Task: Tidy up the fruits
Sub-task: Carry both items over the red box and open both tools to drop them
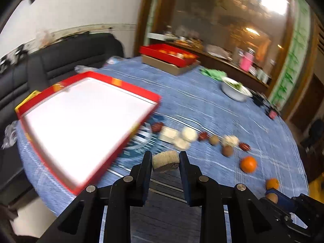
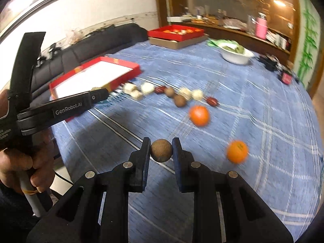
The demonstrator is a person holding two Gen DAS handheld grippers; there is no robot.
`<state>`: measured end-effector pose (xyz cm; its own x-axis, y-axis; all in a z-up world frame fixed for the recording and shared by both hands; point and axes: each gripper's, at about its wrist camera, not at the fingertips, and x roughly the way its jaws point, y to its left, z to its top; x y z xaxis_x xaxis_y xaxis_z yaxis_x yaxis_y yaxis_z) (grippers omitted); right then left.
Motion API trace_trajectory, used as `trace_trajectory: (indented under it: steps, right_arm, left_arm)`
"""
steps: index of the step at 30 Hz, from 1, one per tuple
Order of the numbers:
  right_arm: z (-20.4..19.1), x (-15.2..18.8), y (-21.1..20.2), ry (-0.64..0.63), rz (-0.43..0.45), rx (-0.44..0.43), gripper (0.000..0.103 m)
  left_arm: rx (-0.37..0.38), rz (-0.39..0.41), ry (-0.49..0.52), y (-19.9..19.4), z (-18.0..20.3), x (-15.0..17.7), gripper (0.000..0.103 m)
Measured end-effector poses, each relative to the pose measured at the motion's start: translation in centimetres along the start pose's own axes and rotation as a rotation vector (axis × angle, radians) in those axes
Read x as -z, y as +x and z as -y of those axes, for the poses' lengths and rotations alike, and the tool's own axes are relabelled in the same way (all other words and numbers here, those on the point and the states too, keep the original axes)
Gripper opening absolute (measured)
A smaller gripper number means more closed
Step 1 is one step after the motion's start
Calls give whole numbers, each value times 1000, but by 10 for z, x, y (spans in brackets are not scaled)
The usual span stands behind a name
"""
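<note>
My left gripper (image 1: 165, 159) is shut on a beige, shredded-looking snack block (image 1: 165, 161) and holds it above the blue cloth, just right of the red tray (image 1: 129, 86) with its white floor. My right gripper (image 2: 161, 148) is shut on a small round brown fruit (image 2: 161, 150), lifted off the table. A loose row lies on the cloth: red dates (image 1: 203, 136), pale snack blocks (image 1: 189, 134), brown fruits (image 1: 227, 150) and two oranges (image 2: 199, 115) (image 2: 237, 151). In the right wrist view a hand carries the left gripper (image 2: 99, 91) in front of the tray (image 2: 131, 74).
A second red tray (image 1: 162, 53) with fruit sits on a cardboard box at the table's far side. A white bowl (image 1: 232, 95) of greens stands at the right. A black sofa (image 1: 66, 54) lies behind the table, whose round edge curves at the right.
</note>
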<state>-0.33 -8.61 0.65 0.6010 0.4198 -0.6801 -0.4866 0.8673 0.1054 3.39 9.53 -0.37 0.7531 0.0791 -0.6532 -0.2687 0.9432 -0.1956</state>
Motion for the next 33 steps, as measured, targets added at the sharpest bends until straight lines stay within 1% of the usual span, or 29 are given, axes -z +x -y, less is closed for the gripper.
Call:
trace_trajectory:
  steps: [2, 5, 7, 13, 17, 22, 25, 33]
  right_arm:
    - [-9, -9, 4, -25, 14, -17, 20]
    - [-22, -33, 14, -54, 49, -59, 20]
    - [-30, -46, 21, -73, 62, -78, 21]
    - [-67, -91, 56, -138, 75, -140, 21]
    - [-93, -115, 88, -166, 55, -173, 21]
    - [-112, -135, 122, -180, 18, -192, 21]
    - [-119, -143, 142, -181, -13, -196, 21]
    - [-132, -149, 177, -193, -71, -203, 21]
  left_arm:
    - [-34, 8, -28, 2, -17, -7, 26]
    - [-89, 4, -73, 5, -40, -14, 26]
    - [-129, 2, -87, 8, -54, -19, 26]
    - [-205, 16, -122, 14, -83, -37, 26]
    - [-241, 17, -142, 21, -98, -47, 26]
    - [-276, -5, -163, 32, -114, -51, 26]
    - [-291, -12, -172, 37, -121, -53, 26]
    - [-328, -45, -185, 57, -135, -61, 26]
